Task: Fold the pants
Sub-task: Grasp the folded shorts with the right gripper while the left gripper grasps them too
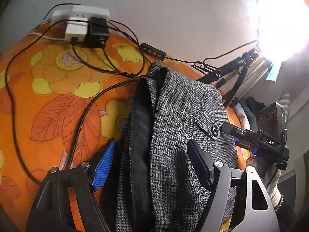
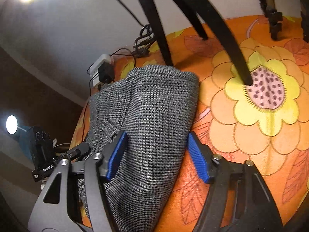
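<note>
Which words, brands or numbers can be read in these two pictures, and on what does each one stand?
"DAS": white letters on the black right gripper, seen from the left wrist.
"GenRobot.AI": small white print, hard to read, on the black left gripper, seen from the right wrist.
The round dark button on the grey houndstooth pants: mark too small to read.

Both wrist cameras sit close behind their fingers (image 1: 105,162) (image 2: 116,154), looking forward over the pants (image 1: 173,135) (image 2: 150,116). Both views share the pants and the power strip (image 1: 87,15) (image 2: 101,62) beyond the fingertips.
</note>
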A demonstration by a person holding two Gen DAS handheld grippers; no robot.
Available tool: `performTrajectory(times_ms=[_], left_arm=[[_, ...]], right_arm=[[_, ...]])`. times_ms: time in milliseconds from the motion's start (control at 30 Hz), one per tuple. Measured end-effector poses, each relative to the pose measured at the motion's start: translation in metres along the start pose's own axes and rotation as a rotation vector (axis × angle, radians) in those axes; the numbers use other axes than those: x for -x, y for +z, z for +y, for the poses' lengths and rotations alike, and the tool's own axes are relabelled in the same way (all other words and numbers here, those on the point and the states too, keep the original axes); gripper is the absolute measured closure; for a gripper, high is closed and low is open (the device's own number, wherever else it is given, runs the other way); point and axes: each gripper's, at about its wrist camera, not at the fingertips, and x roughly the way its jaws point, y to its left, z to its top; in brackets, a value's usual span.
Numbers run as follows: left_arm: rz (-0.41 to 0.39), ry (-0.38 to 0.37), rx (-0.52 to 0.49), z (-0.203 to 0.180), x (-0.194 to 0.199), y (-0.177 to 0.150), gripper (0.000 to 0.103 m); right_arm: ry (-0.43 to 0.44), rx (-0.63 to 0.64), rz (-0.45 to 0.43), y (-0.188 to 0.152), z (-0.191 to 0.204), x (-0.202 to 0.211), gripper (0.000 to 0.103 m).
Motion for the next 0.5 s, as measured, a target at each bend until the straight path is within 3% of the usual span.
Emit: performTrajectory(times_ms=[200,267,500], left_arm=[[-0.016,-0.009,-0.01,-0.007,-0.005,0.002,0.029],[-0.017,-0.017,-0.006,-0.008,-0.008,0.002,0.041],[-0.02,0.002,-0.015,-0.01,-0.012,0.001,0.061]], right_arm=[[0.01,0.012,-0.006,0.0,0.006,-0.007,0.037],[0.019,0.013,-0.006,0.001,0.008,-0.009,0.04],[0.025,0.025,-0.001,-0.001,0.014,-0.015,0.058]])
